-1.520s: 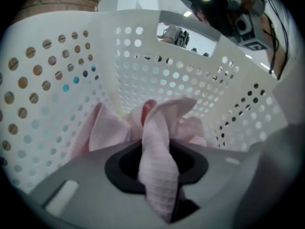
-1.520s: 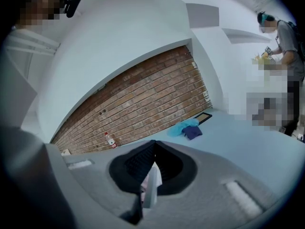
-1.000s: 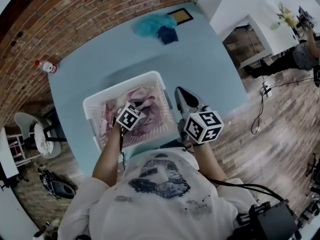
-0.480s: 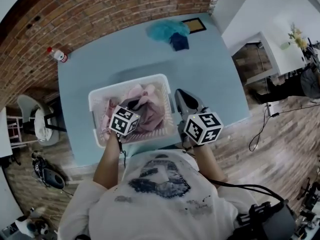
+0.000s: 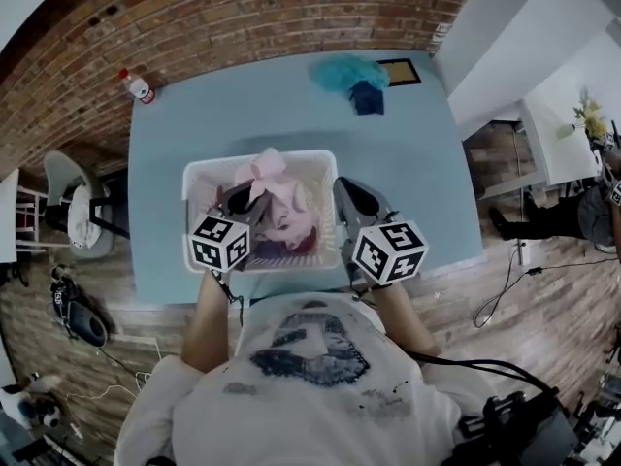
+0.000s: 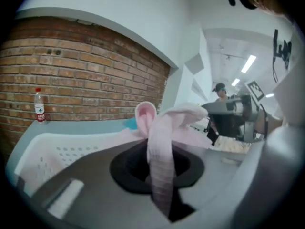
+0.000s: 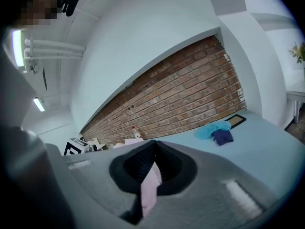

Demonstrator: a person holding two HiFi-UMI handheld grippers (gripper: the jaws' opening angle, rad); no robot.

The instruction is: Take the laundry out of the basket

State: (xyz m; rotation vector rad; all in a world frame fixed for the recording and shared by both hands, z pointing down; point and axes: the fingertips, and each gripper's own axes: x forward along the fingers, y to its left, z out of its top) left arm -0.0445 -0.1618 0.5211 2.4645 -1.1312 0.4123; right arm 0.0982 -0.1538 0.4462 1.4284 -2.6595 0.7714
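Our left gripper [image 5: 245,200] pinches a pink garment [image 5: 268,167], holding its bunched top above the white laundry basket [image 5: 301,154] so the rest can, we judge, pull clear of the pile inside. Our right gripper [image 5: 351,194], just beside the basket's right rim, is pressed together on a thin pink cloth strip [image 7: 151,185].

The tabletop [image 5: 412,187] is bare from the basket [image 5: 291,154] to its right edge and across the middle to the far edge. A bottle [image 5: 139,87] takes the far-left corner, and cloths [image 5: 351,74] and a frame [image 5: 399,71] the far-right. The left gripper [image 5: 250,194] holds a pink garment [image 5: 267,168] over the basket's opening. The right gripper [image 5: 349,190], jaws pinching pink cloth [image 7: 151,185], flanks its right wall.
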